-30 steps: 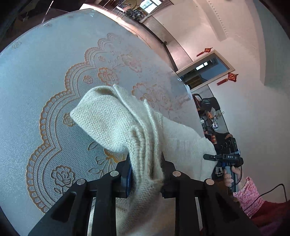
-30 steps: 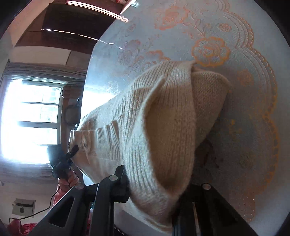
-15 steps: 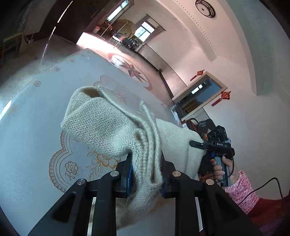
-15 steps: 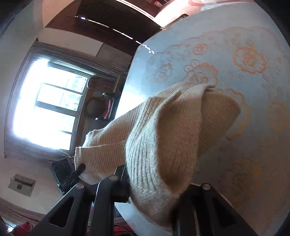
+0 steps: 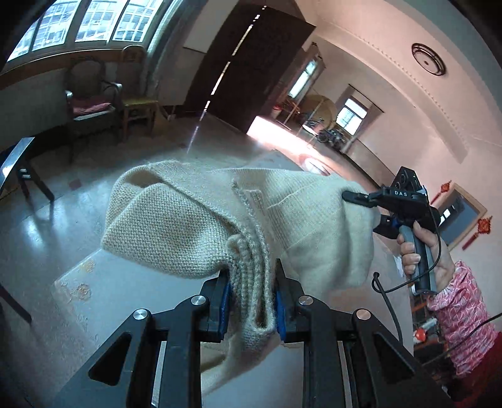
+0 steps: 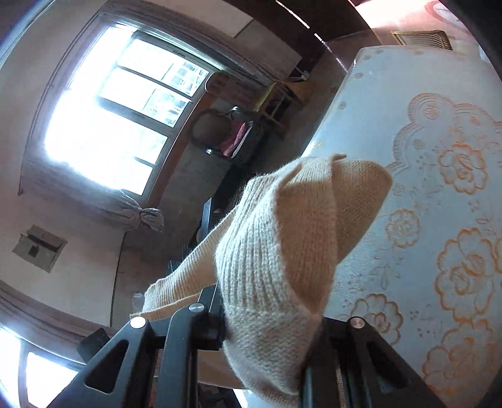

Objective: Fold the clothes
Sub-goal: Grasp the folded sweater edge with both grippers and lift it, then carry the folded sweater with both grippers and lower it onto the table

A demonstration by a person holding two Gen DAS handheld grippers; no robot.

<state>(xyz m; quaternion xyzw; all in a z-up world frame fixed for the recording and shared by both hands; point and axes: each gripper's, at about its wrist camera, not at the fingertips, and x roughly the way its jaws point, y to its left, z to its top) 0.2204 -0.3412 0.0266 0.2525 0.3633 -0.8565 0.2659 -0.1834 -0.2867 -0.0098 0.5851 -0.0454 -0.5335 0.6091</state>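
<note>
A cream knitted sweater (image 5: 194, 219) hangs lifted off the table, stretched between both grippers. My left gripper (image 5: 252, 301) is shut on a bunched ribbed edge of it. In the left wrist view the right gripper (image 5: 364, 204), held by a hand with a pink patterned sleeve, clamps the sweater's far corner. In the right wrist view the sweater (image 6: 282, 244) drapes over my right gripper (image 6: 269, 329), shut on a thick fold that hides its fingertips. The table (image 6: 439, 194) with a pale blue cloth printed with orange flowers lies below and to the right.
Chairs (image 5: 94, 103) stand by a large window (image 5: 78, 22) at the far left of the room. A dark wooden door (image 5: 251, 62) is behind. Shiny floor (image 5: 47, 201) spreads beyond the table's edge (image 5: 75, 273). A cable (image 5: 389, 282) hangs from the right gripper's handle.
Both grippers have risen and tilted up, carrying the sweater off the table. The views now take in the room and window where the tablecloth filled them before.
</note>
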